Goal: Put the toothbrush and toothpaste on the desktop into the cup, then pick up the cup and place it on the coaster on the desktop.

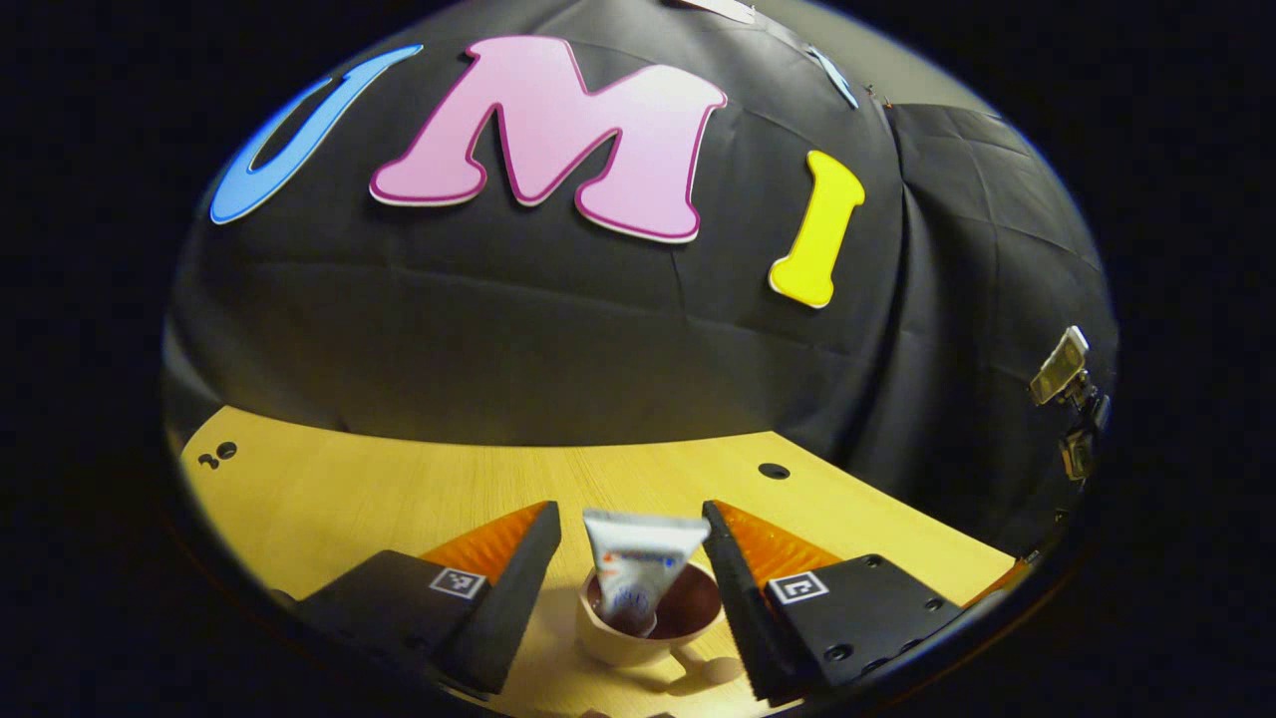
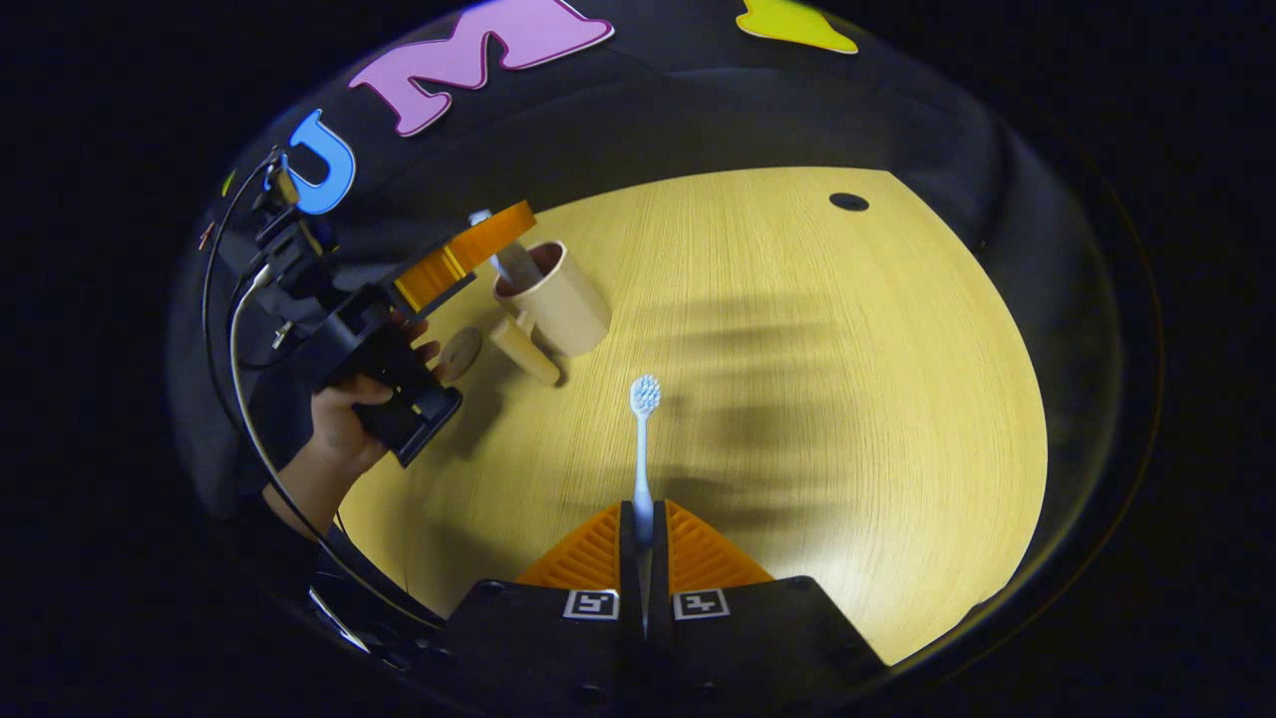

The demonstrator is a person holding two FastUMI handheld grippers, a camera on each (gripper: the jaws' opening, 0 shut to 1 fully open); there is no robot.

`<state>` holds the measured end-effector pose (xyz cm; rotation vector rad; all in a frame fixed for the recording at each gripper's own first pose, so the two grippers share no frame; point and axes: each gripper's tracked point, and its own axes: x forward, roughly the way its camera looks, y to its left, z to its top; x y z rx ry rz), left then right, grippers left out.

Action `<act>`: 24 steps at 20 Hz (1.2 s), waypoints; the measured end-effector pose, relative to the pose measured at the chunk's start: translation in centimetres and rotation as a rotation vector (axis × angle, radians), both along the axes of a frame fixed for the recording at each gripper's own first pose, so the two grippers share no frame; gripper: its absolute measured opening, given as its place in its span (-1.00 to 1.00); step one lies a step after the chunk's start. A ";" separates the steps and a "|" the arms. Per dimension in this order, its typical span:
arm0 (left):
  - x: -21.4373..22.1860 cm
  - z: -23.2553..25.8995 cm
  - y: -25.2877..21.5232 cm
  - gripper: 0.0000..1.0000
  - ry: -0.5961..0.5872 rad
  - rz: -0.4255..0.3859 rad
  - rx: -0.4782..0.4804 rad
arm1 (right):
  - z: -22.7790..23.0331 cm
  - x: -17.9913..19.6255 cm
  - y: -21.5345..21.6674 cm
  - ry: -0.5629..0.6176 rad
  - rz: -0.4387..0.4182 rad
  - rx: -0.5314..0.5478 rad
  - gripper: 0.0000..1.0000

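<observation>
The toothpaste (image 1: 638, 566) already stands in the cup (image 1: 643, 628), the left tongs (image 1: 630, 558) spread wide around it. The right tongs (image 2: 643, 534) pinch the toothbrush (image 2: 644, 439), near the cup and not yet in. The coaster (image 2: 460, 353) lies just beside the cup, waiting.

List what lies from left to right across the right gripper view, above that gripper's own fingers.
Hand holding the left gripper → small round wooden coaster → beige plastic cup with a handle → white toothbrush with a pale blue head.
</observation>
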<state>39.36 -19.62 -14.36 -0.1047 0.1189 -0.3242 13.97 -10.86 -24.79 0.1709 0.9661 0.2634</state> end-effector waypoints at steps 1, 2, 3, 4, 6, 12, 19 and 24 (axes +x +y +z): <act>-0.9 0.6 0.5 0.81 -0.010 0.014 -0.004 | 0.7 0.8 0.1 -0.030 0.001 0.003 -0.89; -2.0 1.3 0.7 0.83 -0.014 0.020 -0.011 | 1.6 1.7 0.0 -0.060 0.002 0.005 -0.90; -3.5 1.6 1.1 0.84 -0.014 0.031 -0.014 | 2.4 2.7 0.2 -0.091 0.002 0.008 -0.90; -5.0 1.9 1.6 0.84 -0.011 0.047 -0.015 | 3.2 3.7 0.4 -0.124 0.001 0.019 -0.89; -8.1 1.8 2.4 0.84 0.009 0.074 -0.031 | 5.0 6.0 1.0 -0.186 -0.002 0.045 -0.90; -15.4 0.8 2.9 0.83 0.093 0.070 -0.015 | 8.0 11.4 3.6 -0.361 0.057 0.041 -0.91; -20.3 0.1 0.9 0.84 0.172 0.018 -0.035 | 10.1 16.3 7.1 -0.559 0.053 0.085 -0.90; -20.9 -0.3 1.2 0.84 0.213 0.004 0.004 | 11.9 20.1 8.6 -0.674 -0.004 0.182 -0.91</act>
